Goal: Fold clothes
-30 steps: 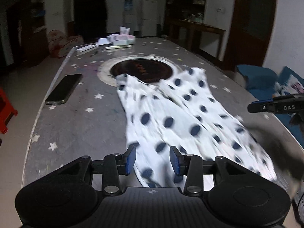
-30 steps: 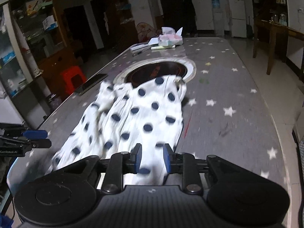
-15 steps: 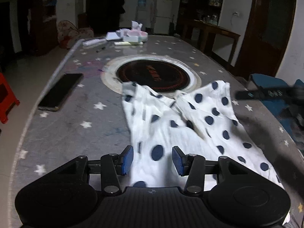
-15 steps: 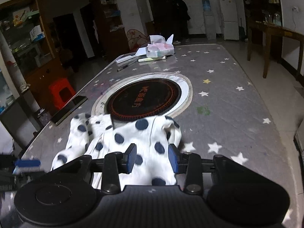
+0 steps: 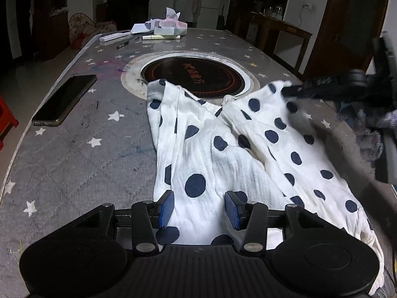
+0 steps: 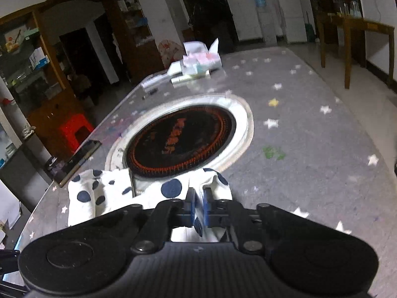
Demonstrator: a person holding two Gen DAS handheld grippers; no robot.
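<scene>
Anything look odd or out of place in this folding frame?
Yes: the polka-dot garment lies rumpled, with its far edge draped over the round black cooktop set in the table. The right gripper pinches that far edge.

right gripper (image 6: 199, 207) at lower centre, its blue pads pressed together on a fold of the white polka-dot garment (image 6: 104, 193), which lies crumpled on the grey star-patterned table (image 6: 310, 149). the cloth's far edge overlaps the near rim of the round black-and-red hob (image 6: 181, 139) set into the table. a dark phone (image 6: 79, 159) lies at the table's left edge; a tissue box (image 6: 201, 62) and papers sit at the far end. red stool (image 6: 74, 131) on the floor at left.
</scene>
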